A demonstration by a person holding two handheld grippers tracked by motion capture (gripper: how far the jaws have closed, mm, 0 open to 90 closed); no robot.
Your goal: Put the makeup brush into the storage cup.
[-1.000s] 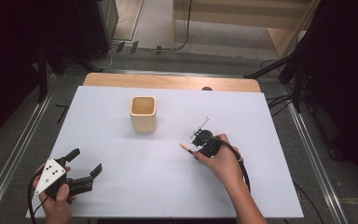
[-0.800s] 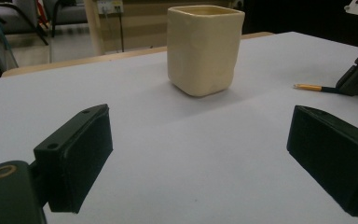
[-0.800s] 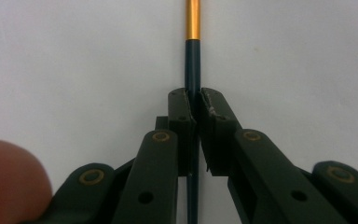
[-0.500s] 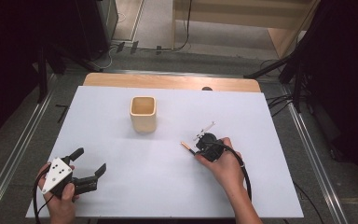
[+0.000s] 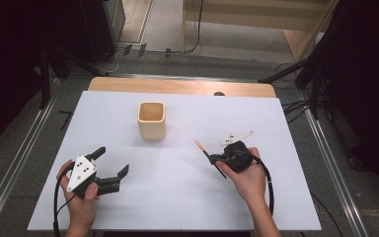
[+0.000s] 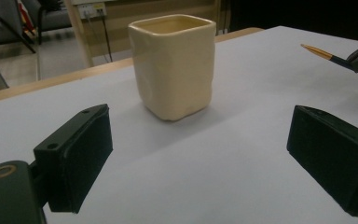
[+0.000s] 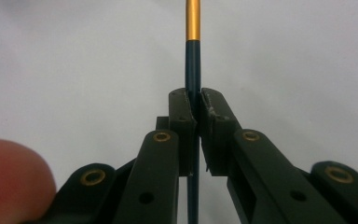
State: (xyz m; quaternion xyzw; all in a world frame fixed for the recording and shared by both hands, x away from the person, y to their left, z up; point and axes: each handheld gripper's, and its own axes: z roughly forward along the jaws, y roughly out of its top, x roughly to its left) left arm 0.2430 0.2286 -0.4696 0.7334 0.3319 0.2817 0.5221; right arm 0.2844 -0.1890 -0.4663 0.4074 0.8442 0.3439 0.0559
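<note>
1. Looking for words first: no brand, label or writing can be read on anything here

2. The left gripper [image 5: 109,167] sits low at the near left of the white table [image 5: 286,123], held in the person's left hand [image 5: 81,197]. It has a grey three-cornered plate on top with small dark dots. Its two black jaws stand far apart with nothing between them. In the left gripper view the flat black pads [image 6: 81,154] are bare, and they point toward the cup

3. The cup [image 5: 152,120] stands upright on the table, toward the far side and a bit left of the middle. It is pale cream, with a square mouth and round corners. Its sides look a little bumpy in the left gripper view. It stands well apart from both grippers

4. The pen [image 5: 208,157] is thin and dark blue, with a shiny gold tip. It is pinched in the right gripper [image 5: 220,161], to the right of the cup and nearer the person. Its gold end points up and left, toward the cup

5. In the right gripper view the two jaws are squeezed tight on the dark shaft of the pen [image 7: 193,70], and the gold part sticks out past them

6. The right hand [image 5: 249,177] wraps around the gripper body, with a black cable looping down by the wrist
</note>
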